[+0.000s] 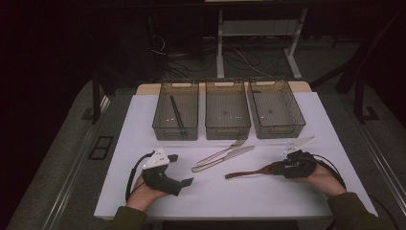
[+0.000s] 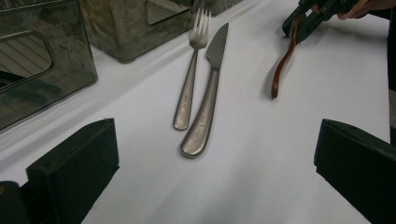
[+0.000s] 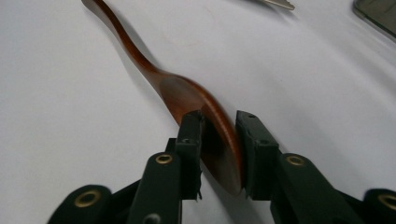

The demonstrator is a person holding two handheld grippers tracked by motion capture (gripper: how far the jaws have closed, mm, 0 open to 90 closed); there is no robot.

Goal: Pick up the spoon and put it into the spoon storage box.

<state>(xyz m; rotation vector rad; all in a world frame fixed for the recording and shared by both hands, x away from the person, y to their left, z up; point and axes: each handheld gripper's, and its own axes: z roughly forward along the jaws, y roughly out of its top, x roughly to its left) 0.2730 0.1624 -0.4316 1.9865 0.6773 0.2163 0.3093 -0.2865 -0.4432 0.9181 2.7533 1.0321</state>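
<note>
Right tool (image 3: pixel 218 140): clamped on the bowl of the wooden spoon (image 3: pixel 187 100), one pad on either edge; seen in the high view (image 1: pixel 276 168) low on the right of the table (image 1: pixel 306 124).
Left tool (image 1: pixel 183 170): jaws wide apart, nothing between them; held just above the bare sheet, lower left.
Spoon position: tipped on edge in the grip, handle running leftward from the right tool, far end resting on the sheet; well apart from the other cutlery.
Spoon make: dark reddish-brown wood, smooth and glossy, wavy slender handle widening to an oval bowl.
Fork (image 2: pixel 189 70) and knife (image 2: pixel 208 93): brushed silver metal, side by side and nearly touching, slanted across the middle, tips toward the bins.
Bins: three smoky see-through plastic tubs in a row at the far side, ribbed floors, cut-out handles; left bin (image 1: pixel 175 111) with a long dark stick inside, possibly chopsticks; middle bin (image 1: pixel 227 110) and right bin (image 1: pixel 276 109) beside it, narrow gaps between.
Open room: broad free strip of white sheet along the near edge between the two hands; smaller free patch between spoon handle and knife.
Edges: white sheet ends just short of the forearms; pale wood of the table showing behind the bins.
Writing: small stamped marks on the fork and knife handles, too small to read.
</note>
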